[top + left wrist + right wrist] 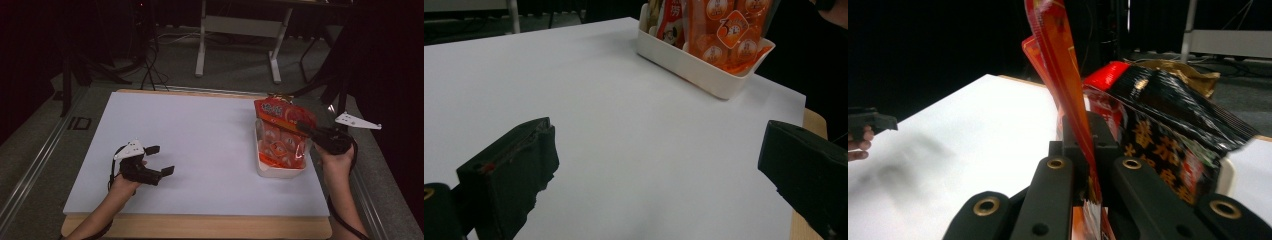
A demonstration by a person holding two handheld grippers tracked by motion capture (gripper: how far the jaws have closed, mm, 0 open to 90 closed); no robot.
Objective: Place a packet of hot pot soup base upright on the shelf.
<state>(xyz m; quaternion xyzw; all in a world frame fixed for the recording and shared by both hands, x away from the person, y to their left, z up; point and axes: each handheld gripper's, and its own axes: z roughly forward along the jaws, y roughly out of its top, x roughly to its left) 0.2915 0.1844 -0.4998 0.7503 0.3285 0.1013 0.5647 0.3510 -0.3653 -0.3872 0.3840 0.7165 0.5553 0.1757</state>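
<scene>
Here we have our right gripper (306, 129) clamped on the edge of an orange snack bag (284, 131), its 2 jaws pressed tight together with the thin packet wall pinched between them, as the right gripper view shows plainly. The bag stands upright in a white tub (279, 171) at the right side of the white tabletop (200, 145), its lower part already inside the rim and its top well above it. Behind it in the same tub we see a black and red packet (1168, 120) and a gold one (1188, 75), so the tub is already partly filled.

Our left gripper (161, 159) rests low on the table at the left, well apart from the tub, its jaws spread wide with nothing between them; in the left gripper view only bare tabletop lies in the gap.

We judge that the packing of this bag is nearly done: it is in the tub, but we have not let go of it. What is left, as far as we can tell, is to settle it fully, open the right jaws and draw the hand away. We see no loose packets waiting on the table.
</scene>
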